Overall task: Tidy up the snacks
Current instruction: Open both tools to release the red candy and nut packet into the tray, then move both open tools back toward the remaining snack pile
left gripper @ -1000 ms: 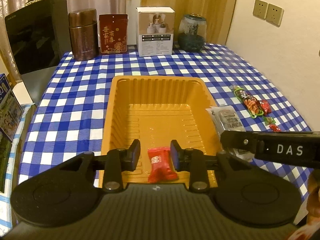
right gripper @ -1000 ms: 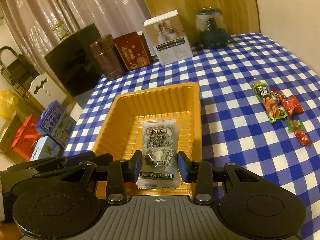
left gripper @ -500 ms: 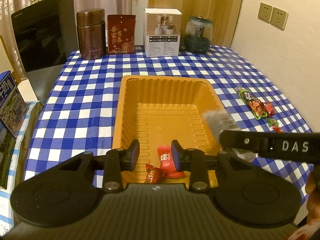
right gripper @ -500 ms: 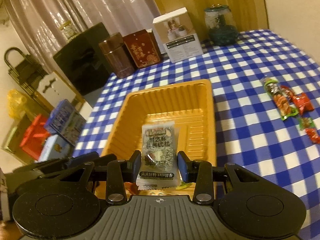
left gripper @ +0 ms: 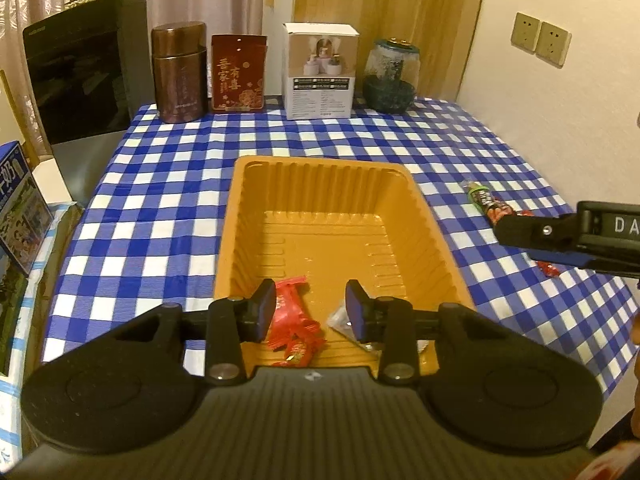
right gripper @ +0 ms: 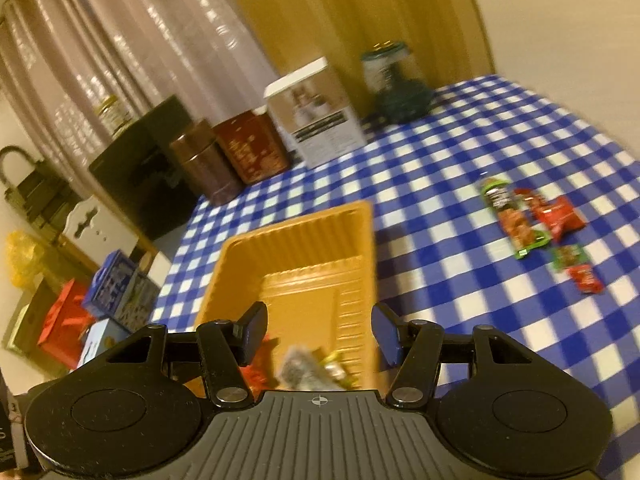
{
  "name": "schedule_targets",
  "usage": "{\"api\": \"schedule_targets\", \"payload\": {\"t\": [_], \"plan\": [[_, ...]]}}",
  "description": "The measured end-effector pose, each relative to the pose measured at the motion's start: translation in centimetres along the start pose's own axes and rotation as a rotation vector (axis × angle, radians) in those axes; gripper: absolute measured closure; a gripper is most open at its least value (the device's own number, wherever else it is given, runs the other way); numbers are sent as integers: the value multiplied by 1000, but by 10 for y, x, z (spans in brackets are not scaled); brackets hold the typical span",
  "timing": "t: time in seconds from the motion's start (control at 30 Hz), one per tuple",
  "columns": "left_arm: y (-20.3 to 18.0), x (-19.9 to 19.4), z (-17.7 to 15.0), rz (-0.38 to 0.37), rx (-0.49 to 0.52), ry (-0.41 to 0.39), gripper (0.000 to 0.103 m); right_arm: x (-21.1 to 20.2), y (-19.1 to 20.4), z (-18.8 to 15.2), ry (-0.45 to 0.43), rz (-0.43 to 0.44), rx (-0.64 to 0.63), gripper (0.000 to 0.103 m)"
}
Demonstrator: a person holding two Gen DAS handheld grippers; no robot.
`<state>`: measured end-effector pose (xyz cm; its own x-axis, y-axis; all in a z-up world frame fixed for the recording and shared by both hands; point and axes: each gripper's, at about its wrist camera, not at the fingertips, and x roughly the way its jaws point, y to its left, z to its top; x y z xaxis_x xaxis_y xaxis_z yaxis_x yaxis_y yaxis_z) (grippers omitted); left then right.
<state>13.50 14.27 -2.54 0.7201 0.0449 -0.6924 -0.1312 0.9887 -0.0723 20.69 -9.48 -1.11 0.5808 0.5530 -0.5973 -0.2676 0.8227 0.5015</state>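
Note:
An orange tray (left gripper: 240, 240) sits on the blue checked tablecloth; it also shows in the right wrist view (right gripper: 240, 256). Two red candies (left gripper: 292, 308) and a grey snack packet (left gripper: 340, 318) lie at the tray's near end; the packet also shows blurred in the right wrist view (right gripper: 298, 368). My left gripper (left gripper: 311, 314) is open and empty over the tray's near end. My right gripper (right gripper: 319, 338) is open and empty above the tray's near right side. Several loose snacks, a long green packet (right gripper: 510, 218) among them, lie on the cloth to the right.
At the table's far edge stand a brown canister (left gripper: 179, 72), a red box (left gripper: 239, 74), a white box (left gripper: 320, 70) and a glass jar (left gripper: 392, 76). A black appliance (left gripper: 80, 68) is at far left. A wall with sockets (left gripper: 540, 38) is on the right.
My left gripper let go of the red candy, which now lies in the tray. My right gripper opened and dropped the grey packet into the tray, then swung to the right.

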Motion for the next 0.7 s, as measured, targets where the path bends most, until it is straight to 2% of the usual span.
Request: {"api": "schedule_targets", "payload": {"t": [0.2,0.33,0.5,0.7], "plan": [[-18,-2,6,-37,2,-6,66,-27,-30,2,-55,-81,0,45],[-36,-2,10,-77,17,-11,60,-45,-53,0,-82,-145,-12,45],[-62,0,16,-124,30,-16,59,-65,-80,-5,-104,-217,-21,45],[-98,4,30,-175,69,-31,51,-76,-111,-9,-114,-287,-28,45]]}}
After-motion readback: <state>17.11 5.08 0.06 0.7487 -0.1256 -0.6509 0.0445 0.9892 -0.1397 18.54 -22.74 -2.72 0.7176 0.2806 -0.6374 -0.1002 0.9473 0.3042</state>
